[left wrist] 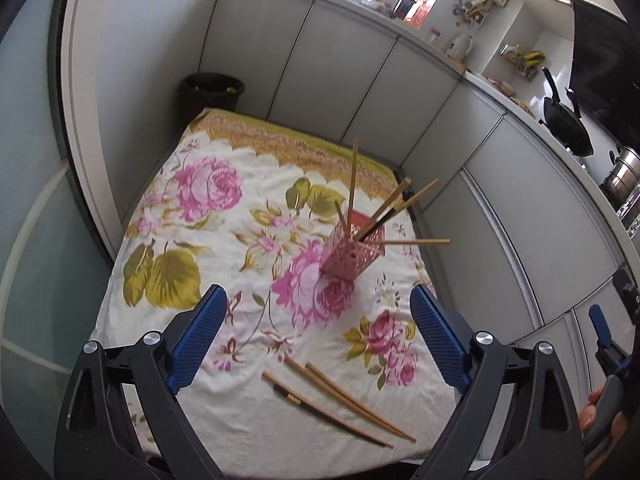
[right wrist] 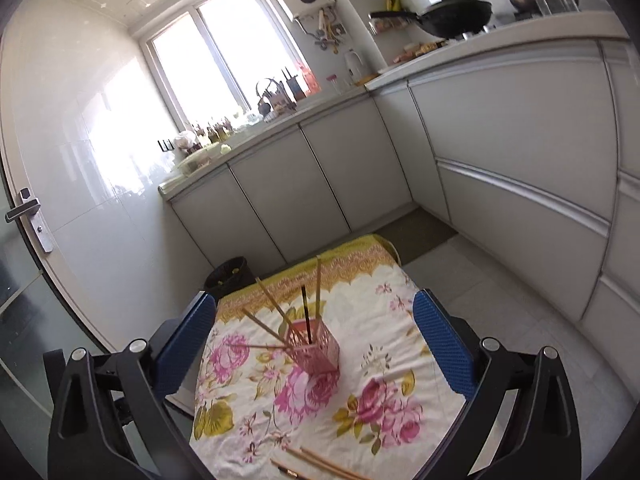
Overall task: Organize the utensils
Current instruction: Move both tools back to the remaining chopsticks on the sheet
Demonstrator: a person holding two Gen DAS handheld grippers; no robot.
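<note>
A pink perforated utensil holder (left wrist: 352, 250) (right wrist: 314, 346) stands on the floral tablecloth (left wrist: 224, 248) and holds several chopsticks (left wrist: 394, 206) (right wrist: 276, 312) that fan outward. Loose chopsticks (left wrist: 340, 398) (right wrist: 320, 465), two wooden and one dark, lie on the cloth near the front edge. My left gripper (left wrist: 318, 300) is open above the cloth, just short of the loose chopsticks, with nothing between its blue pads (left wrist: 200, 332). My right gripper (right wrist: 314, 310) is also open and empty, held higher and looking toward the holder.
A black waste bin (left wrist: 212, 94) (right wrist: 230, 274) stands beyond the table's far corner. White kitchen cabinets (left wrist: 328, 68) (right wrist: 520, 152) line the back and right. A wok (left wrist: 568, 124) (right wrist: 452, 14) and steel pot (left wrist: 622, 176) sit on the counter. A hand (left wrist: 596, 412) shows at the left view's right edge.
</note>
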